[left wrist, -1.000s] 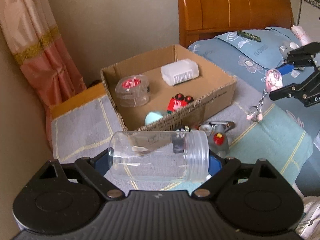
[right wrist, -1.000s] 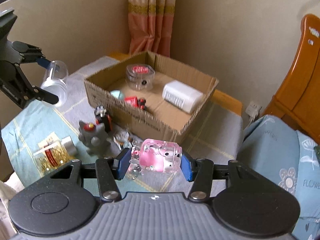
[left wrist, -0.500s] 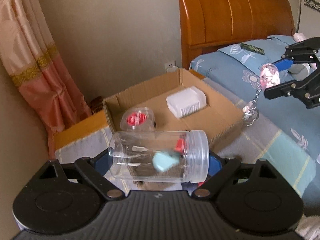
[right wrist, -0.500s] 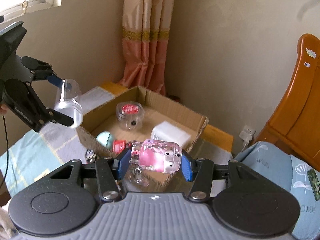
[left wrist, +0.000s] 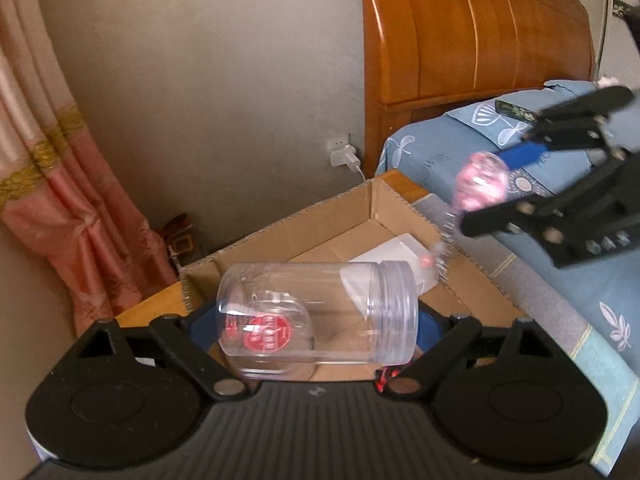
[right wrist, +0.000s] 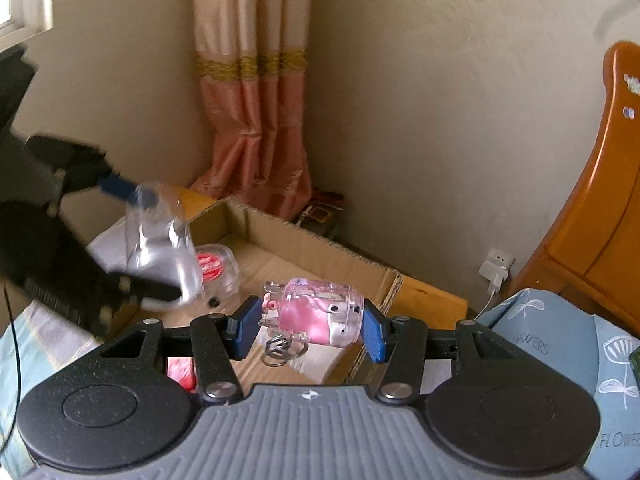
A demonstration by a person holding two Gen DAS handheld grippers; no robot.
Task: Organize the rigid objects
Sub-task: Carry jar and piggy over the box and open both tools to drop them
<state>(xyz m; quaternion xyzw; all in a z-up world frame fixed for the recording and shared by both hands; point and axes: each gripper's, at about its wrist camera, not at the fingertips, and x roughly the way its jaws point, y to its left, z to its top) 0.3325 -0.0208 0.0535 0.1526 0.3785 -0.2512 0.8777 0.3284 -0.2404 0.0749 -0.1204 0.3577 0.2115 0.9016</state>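
At centre frame over the cardboard box (left wrist: 472, 284), your left gripper (left wrist: 316, 316) pinches the light, slippery clear jar (left wrist: 316, 314) end-to-end, while your right gripper (right wrist: 310, 318) clamps the rigid pink keychain (right wrist: 316, 312) sideways.

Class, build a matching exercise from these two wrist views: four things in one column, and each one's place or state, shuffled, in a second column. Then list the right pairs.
Things:
1. clear jar
2. pink keychain
3. white case
4. charger

Places or states:
A. lying in the cardboard box
B. plugged into the wall socket
C. held sideways in the left gripper
D. held in the right gripper

Pairs: 1-C, 2-D, 3-A, 4-B
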